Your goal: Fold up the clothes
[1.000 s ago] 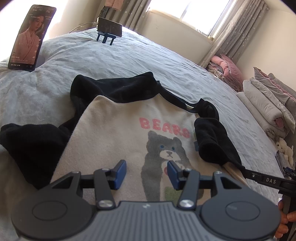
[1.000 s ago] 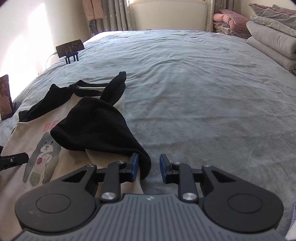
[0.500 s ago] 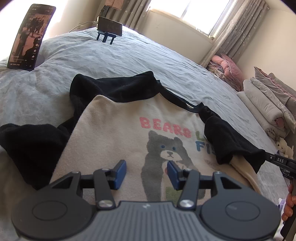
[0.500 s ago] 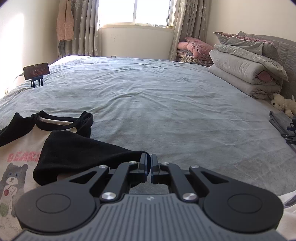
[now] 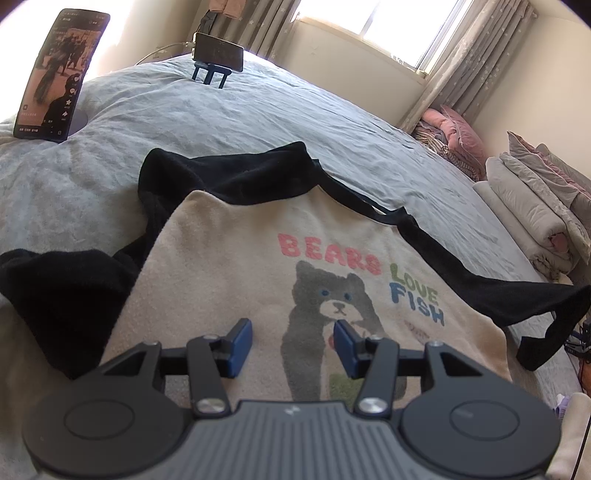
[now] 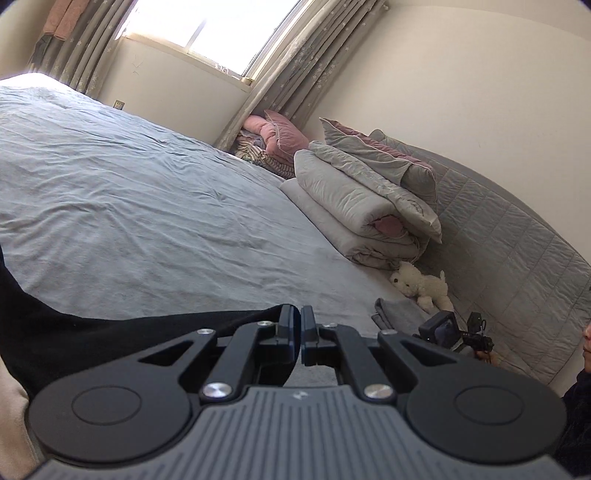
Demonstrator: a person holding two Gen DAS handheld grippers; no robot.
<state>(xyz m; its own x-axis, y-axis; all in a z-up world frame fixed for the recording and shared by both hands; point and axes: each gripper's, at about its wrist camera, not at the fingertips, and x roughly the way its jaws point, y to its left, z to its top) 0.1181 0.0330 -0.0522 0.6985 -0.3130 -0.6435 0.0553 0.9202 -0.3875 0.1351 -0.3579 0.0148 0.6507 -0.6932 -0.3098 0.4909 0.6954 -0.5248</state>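
Your cream bear shirt [image 5: 236,266] lies flat on the grey bed [image 5: 258,122]; your right gripper [image 6: 299,332] is clamped on its black sleeve [image 6: 110,339], while your left gripper [image 5: 291,343] hovers half-open above the print

Daylight pours through the window [image 5: 399,22] at the top of both views, blown out to white. Glare washes the upper left wall [image 5: 122,33]. Fisheye bends the edges; corners vignette dark. Focus stays sharp.
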